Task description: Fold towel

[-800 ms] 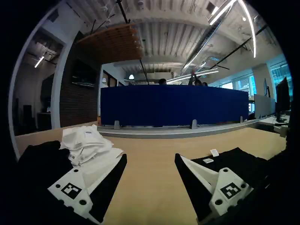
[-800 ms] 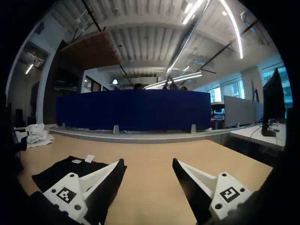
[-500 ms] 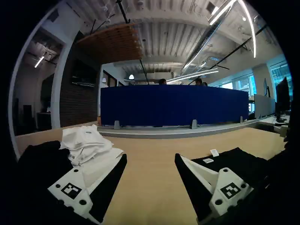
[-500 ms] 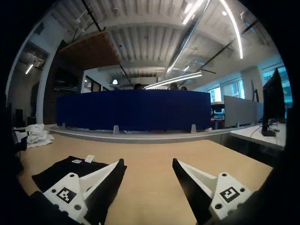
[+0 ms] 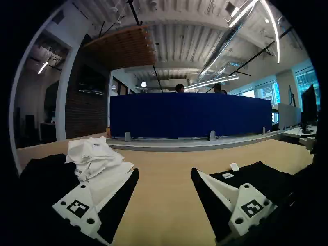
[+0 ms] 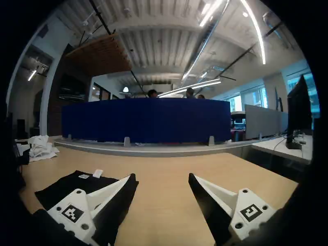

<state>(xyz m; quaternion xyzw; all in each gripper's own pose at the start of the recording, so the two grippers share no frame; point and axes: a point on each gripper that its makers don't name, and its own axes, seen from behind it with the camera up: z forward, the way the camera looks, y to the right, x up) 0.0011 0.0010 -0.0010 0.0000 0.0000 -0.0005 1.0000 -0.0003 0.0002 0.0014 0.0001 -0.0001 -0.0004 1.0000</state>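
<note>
- In the left gripper view, the left gripper (image 5: 164, 170) is seen with its jaws spread wide and nothing between them, held low over the pale, smooth wooden table (image 5: 164, 213); the black towel (image 5: 262, 175) is laid flat at four o'clock, matte and straight-edged, with small white tags at its far edge; a crumpled white cloth (image 5: 92, 156) is heaped at eight o'clock, soft and creased, touching a dark cloth (image 5: 43, 178).
- In the right gripper view, the right gripper (image 6: 161, 176) is likewise held agape and empty; the black towel (image 6: 74, 183) is found at eight o'clock, near one finger; the white cloth (image 6: 41, 148) is seen at nine o'clock, well apart.
- No cloth is gripped; the folding is judged not yet begun, with the grasping of an edge and every fold left to be done.
</note>
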